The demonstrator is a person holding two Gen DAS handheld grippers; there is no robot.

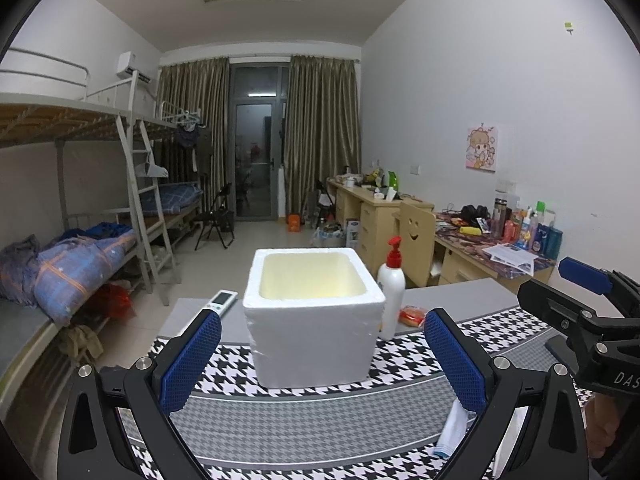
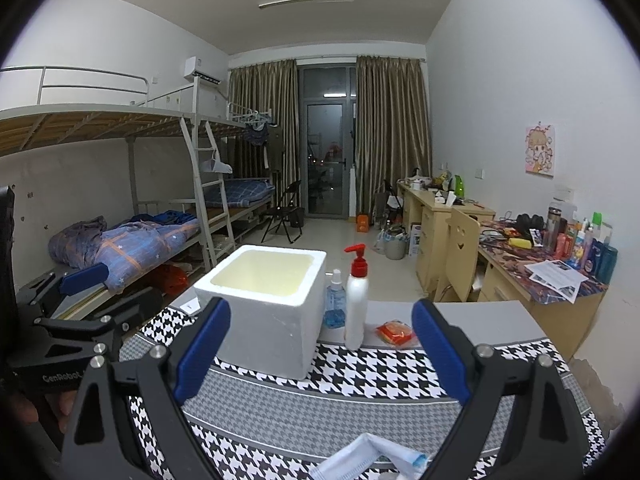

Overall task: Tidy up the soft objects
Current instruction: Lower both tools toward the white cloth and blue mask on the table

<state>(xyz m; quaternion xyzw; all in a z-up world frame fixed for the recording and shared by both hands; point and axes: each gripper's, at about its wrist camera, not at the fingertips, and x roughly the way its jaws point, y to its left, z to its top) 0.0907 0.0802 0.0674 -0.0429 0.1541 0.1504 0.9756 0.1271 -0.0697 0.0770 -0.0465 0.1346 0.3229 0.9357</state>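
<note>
While both grippers, left (image 1: 322, 364) and right (image 2: 320, 354), gape wide and empty over one houndstooth mat (image 2: 360, 364), one square foam box (image 2: 264, 300), two bottles and one crumpled white cloth (image 2: 372, 458) lie ahead.

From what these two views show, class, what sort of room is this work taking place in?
Most likely a shared dormitory room: metal bunk beds with a ladder line one wall, study desks crowded with toiletries line the other, and curtains frame a balcony door.
</note>
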